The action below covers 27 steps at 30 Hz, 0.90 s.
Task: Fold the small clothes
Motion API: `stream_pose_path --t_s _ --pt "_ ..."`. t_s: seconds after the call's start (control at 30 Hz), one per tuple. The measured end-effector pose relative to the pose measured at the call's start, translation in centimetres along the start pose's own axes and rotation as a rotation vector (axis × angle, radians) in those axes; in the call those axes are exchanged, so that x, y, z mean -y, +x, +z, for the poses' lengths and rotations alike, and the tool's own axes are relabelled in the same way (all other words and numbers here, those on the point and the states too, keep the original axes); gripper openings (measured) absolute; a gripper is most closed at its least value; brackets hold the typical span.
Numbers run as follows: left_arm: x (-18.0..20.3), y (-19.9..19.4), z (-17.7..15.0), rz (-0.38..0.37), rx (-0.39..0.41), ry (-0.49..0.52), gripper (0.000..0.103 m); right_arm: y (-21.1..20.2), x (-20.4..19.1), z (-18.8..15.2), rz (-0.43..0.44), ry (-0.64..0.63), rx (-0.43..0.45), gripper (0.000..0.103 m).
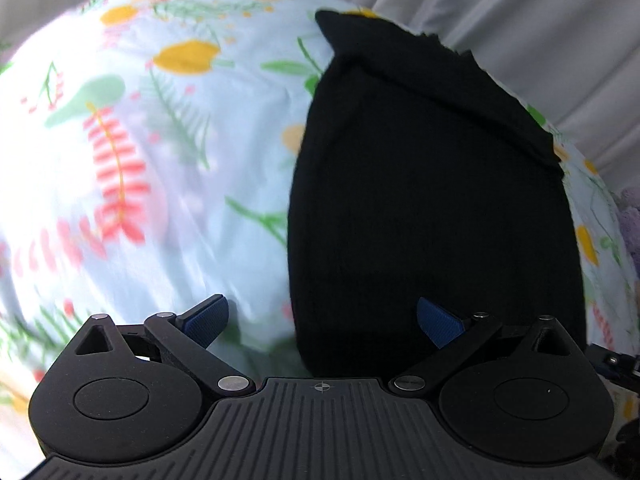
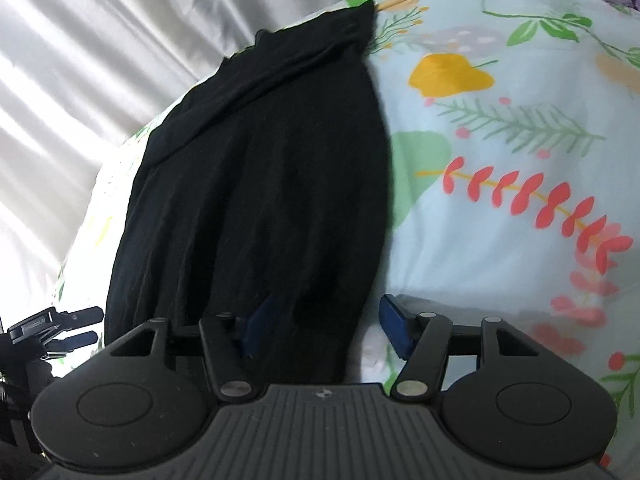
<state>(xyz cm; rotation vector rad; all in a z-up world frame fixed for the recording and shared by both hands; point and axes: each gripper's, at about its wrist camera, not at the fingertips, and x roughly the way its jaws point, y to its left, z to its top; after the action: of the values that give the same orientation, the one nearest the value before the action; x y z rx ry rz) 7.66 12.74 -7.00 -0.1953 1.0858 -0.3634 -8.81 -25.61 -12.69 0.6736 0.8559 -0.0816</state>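
Your black garment [image 1: 432, 208] lies folded narrow on the floral bedsheet [image 1: 160, 160]; further folds likely remain; left hand-held gripper [image 1: 322, 322] gapes empty; right hand-held gripper [image 2: 328, 328] half-open, gripping nothing.

Folded black fabric garment [image 1: 432, 208] lying on floral-printed pale blue bedsheet [image 1: 160, 160]; left tongs [image 1: 322, 322] agape over garment's near edge.

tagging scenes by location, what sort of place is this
Probably a bedroom: a black garment lies on a floral bedsheet that looks like a bed, with pale pleated curtains hanging close behind.
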Motion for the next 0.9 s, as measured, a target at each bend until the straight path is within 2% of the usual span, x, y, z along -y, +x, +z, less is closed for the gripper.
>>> stream_pose_path --t_s 0.03,0.13,0.2,0.27,0.33,0.37,0.43,0.47,0.53,0.57,0.6,0.73,0.9 --pt "-0.1 0.0 -0.3 -0.013 -0.011 -0.006 0.094 0.0 0.0 -0.2 0.013 0.008 -0.013 0.048" --pt "-0.1 -0.3 -1.2 -0.024 -0.011 0.015 0.091 0.0 0.2 -0.8 0.051 0.029 -0.036 0.047" --pt "0.1 -0.2 -1.0 -0.034 -0.019 0.006 0.077 0.0 0.3 -0.8 0.063 0.033 -0.054 0.04" --pt "-0.2 -0.2 -1.3 -0.111 -0.05 -0.032 0.068 0.3 0.8 -0.8 0.114 0.077 -0.091 0.026" --pt "-0.4 -0.2 -1.9 -0.148 -0.059 -0.056 0.068 0.7 1.3 -1.1 0.154 0.114 -0.121 0.025" --pt "-0.3 -0.2 -2.0 -0.148 -0.057 -0.056 0.065 0.9 1.4 -1.3 0.165 0.126 -0.129 0.02" --pt "-0.4 -0.2 -2.0 -0.154 -0.069 -0.073 0.045 1.1 1.8 -1.4 0.184 0.154 -0.139 0.014" --pt "-0.5 -0.1 -2.0 -0.181 -0.089 -0.093 0.03 1.3 2.0 -1.4 0.195 0.171 -0.146 0.011" --pt "-0.7 0.1 -2.1 -0.219 -0.112 -0.118 0.02 1.4 2.1 -1.6 0.206 0.181 -0.15 0.009" --pt "-0.6 0.2 -2.1 -0.219 -0.111 -0.114 0.012 1.5 2.0 -1.6 0.205 0.177 -0.15 0.007" --pt "-0.4 0.2 -2.1 -0.21 -0.104 -0.109 0.009 1.5 2.0 -1.6 0.206 0.177 -0.149 0.006" --pt "0.2 -1.0 -1.7 -0.213 -0.045 -0.094 0.008 1.1 2.0 -1.3 0.229 0.185 -0.126 0.006" --pt "1.2 -3.8 1.7 -0.255 0.107 -0.078 0.008 -0.7 1.5 1.8 0.291 0.179 0.005 0.006"
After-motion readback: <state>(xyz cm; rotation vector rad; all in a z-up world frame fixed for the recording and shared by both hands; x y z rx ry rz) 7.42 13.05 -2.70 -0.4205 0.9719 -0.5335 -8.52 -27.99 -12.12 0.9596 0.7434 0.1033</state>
